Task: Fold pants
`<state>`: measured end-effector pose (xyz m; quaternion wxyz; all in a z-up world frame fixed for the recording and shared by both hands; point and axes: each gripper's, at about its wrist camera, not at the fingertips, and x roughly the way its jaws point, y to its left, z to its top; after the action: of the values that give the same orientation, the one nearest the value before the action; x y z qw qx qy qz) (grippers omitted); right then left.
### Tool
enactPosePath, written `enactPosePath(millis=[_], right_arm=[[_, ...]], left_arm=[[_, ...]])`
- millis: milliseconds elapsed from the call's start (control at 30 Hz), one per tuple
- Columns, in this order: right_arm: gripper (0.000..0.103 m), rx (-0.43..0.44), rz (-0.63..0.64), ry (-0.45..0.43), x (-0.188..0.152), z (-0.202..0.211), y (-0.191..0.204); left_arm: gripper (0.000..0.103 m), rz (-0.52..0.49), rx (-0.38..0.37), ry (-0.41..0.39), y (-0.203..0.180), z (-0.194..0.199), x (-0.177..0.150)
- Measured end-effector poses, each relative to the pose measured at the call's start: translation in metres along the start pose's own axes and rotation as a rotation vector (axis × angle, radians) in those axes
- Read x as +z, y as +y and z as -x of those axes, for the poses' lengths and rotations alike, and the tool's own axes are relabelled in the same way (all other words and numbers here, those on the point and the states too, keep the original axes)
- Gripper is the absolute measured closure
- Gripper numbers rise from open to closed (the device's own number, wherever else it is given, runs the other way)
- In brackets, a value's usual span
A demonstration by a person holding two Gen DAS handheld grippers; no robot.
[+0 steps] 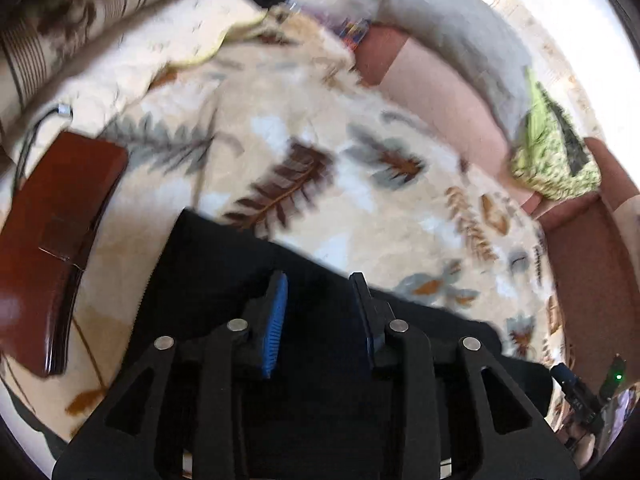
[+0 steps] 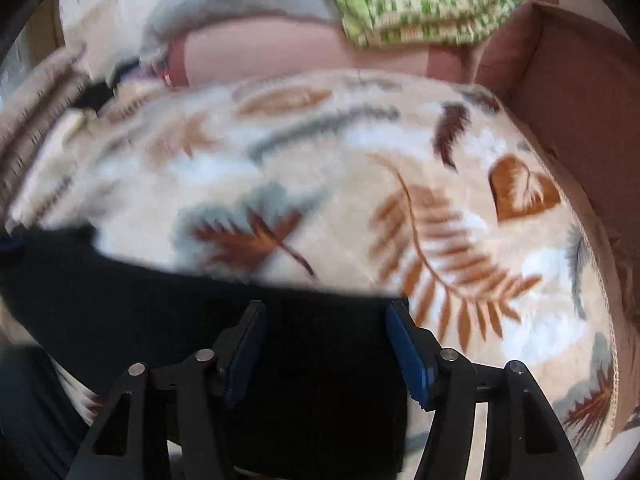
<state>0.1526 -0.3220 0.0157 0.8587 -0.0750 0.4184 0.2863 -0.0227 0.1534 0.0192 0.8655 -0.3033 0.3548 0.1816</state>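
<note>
The black pants [image 1: 224, 264] lie on a cream blanket with a leaf pattern [image 1: 320, 152]. In the left wrist view my left gripper [image 1: 320, 284] is open, its blue-padded fingers over the pants near their far edge, with black cloth showing between them. In the right wrist view the pants [image 2: 140, 300] fill the lower left. My right gripper [image 2: 326, 308] is open, fingers wide apart over the pants' far right corner. Both views are blurred by motion.
A dark red wooden board [image 1: 60, 232] lies at the left on the blanket [image 2: 320, 184]. A pink sofa back [image 1: 440, 92] with a grey cushion [image 1: 448, 28] and a folded green patterned cloth [image 2: 420, 0] stands beyond. A small device with a green light [image 1: 618, 376] sits at the right.
</note>
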Motion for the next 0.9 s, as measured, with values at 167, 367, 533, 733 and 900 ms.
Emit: enactPosePath(millis=[167,367,533,733,900], right_arm=[[0.043,0.083,0.029,-0.065,-0.02,0.034,0.052],[0.044,0.084,-0.092,-0.018,-0.068,0.074,0.048],[0.044,-0.095,-0.045,-0.077,-0.109,0.135,0.041],[0.044,-0.099,-0.163,-0.091,-0.134,0.176,-0.015],[0.051,0.023,-0.424,-0.113,-0.147,0.187,-0.066]], left_arm=[[0.068,-0.113,-0.256,-0.025,-0.095,0.008,-0.023],[0.068,-0.262,-0.472,0.04,-0.212,-0.004,-0.094],[0.046,-0.378,-0.575,-0.002,-0.281,0.015,-0.144],[0.046,-0.442,-0.546,-0.009,-0.325,0.011,-0.169],[0.046,-0.414,-0.522,0.009,-0.34,-0.005,-0.178]])
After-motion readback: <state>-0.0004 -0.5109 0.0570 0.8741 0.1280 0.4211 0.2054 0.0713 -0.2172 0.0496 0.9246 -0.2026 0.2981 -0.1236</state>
